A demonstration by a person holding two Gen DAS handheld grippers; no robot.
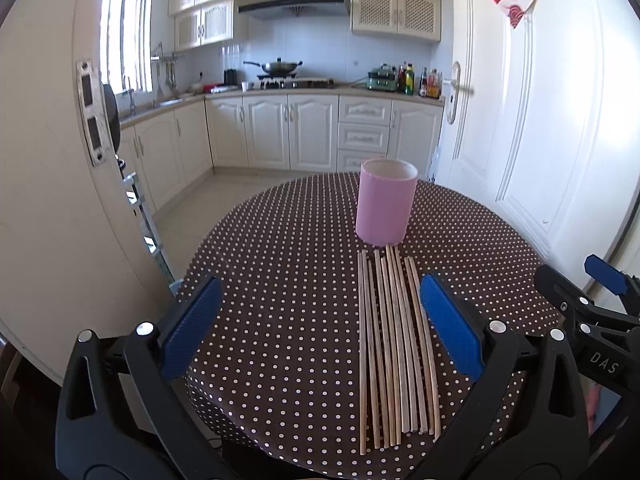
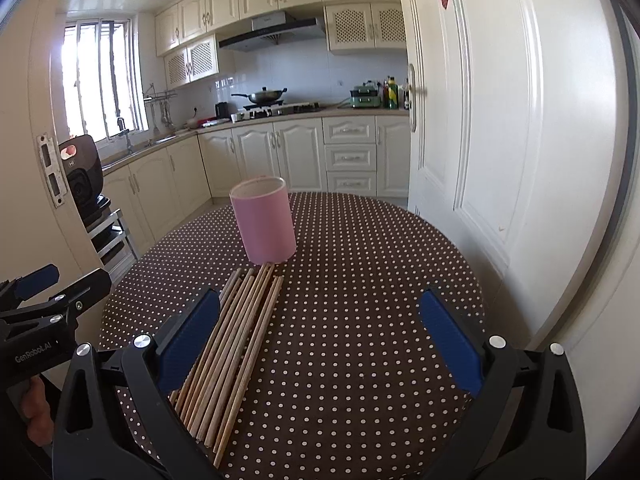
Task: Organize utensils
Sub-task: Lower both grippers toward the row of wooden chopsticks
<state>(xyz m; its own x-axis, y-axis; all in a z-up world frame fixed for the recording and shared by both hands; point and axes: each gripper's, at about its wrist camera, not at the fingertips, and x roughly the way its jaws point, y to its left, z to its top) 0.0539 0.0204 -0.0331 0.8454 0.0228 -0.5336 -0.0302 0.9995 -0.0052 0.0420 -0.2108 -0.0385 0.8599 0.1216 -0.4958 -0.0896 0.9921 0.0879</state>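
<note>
Both jaws gape wide and empty: left gripper [image 1: 320, 328] and right gripper [image 2: 320, 344] hover above chopsticks [image 1: 394, 344] near the pink holder [image 1: 385, 208].

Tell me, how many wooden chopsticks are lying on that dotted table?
About 10, though the count is uncertain. The chopsticks all lie side by side in one flat row on the table, just in front of the pink cup. Some overlap.
</note>
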